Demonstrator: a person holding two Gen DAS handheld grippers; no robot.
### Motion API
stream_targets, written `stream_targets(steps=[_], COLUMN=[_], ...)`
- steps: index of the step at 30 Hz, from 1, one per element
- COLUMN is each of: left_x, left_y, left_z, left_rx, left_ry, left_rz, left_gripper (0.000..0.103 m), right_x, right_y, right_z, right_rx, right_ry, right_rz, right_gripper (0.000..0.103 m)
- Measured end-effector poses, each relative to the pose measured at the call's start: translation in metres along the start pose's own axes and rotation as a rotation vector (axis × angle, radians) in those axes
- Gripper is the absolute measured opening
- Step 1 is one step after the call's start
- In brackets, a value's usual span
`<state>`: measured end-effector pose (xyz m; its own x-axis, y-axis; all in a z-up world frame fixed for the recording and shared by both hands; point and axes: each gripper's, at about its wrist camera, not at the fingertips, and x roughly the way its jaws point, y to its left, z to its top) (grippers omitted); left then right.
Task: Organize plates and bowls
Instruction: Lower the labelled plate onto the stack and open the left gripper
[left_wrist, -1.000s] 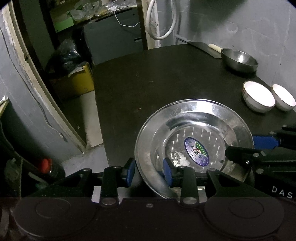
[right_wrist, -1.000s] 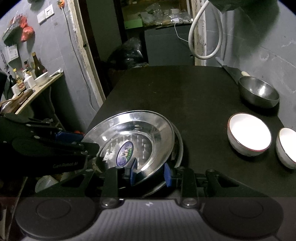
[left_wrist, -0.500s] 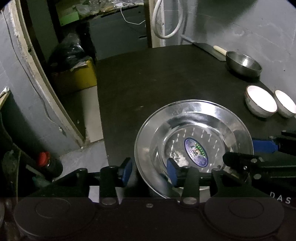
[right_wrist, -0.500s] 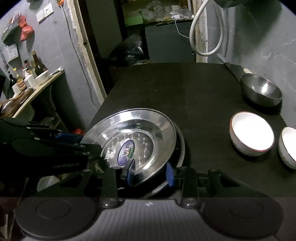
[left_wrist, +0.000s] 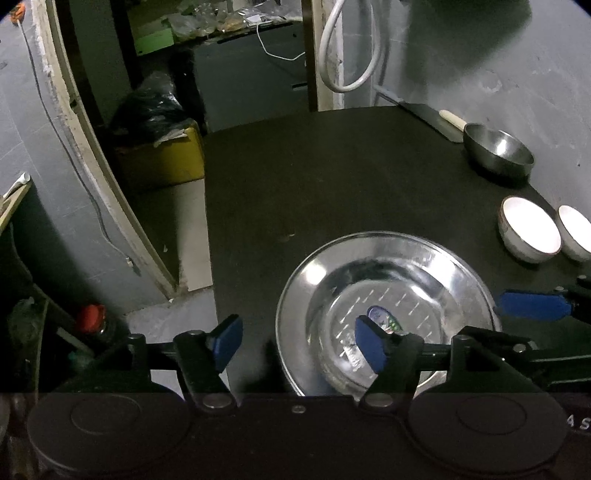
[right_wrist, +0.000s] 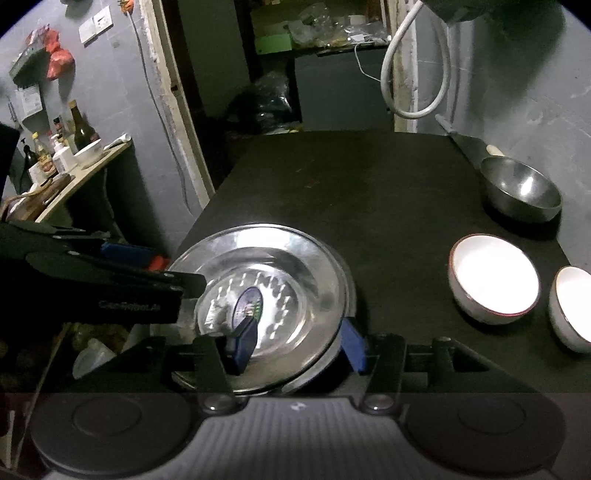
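A steel plate (left_wrist: 388, 291) with a round sticker sits on a second steel plate on the black table near its left front edge; it also shows in the right wrist view (right_wrist: 273, 280). My left gripper (left_wrist: 295, 343) is open, its jaws astride the plate's left rim without clamping. My right gripper (right_wrist: 297, 345) is open, its jaws wide on either side of the plate's near rim. Two white bowls (right_wrist: 493, 282) (right_wrist: 570, 308) and a steel bowl (right_wrist: 521, 194) stand at the right.
A cleaver (left_wrist: 439, 120) lies at the table's far right by the wall. The table's left edge (left_wrist: 212, 258) drops to the floor beside a doorway. A side counter with bottles (right_wrist: 59, 155) stands at far left.
Both grippers have opened their jaws wide and released the top plate. It has settled flatter onto the plate beneath. Both cameras have risen slightly.
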<state>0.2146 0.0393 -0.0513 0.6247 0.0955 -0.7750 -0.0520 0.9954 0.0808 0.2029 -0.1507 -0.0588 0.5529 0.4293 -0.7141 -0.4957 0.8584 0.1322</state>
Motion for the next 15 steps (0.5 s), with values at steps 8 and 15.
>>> stream_targets(steps=[8,15], left_x=[0.000,0.006], left_y=[-0.009,-0.034], left_z=[0.014,0.029], left_rx=[-0.020,0.014], left_ry=[-0.032,-0.068], left_rz=[0.011,0.039], left_gripper=[0.090,0.097], right_x=[-0.008,-0.016], right_y=[-0.026,-0.058], right_z=[0.003,0.006], right_rx=[0.030,0.082], right_ry=[-0.020,-0.025], right_rz=[-0.028,-0.063], right_gripper=[0.073,0.090])
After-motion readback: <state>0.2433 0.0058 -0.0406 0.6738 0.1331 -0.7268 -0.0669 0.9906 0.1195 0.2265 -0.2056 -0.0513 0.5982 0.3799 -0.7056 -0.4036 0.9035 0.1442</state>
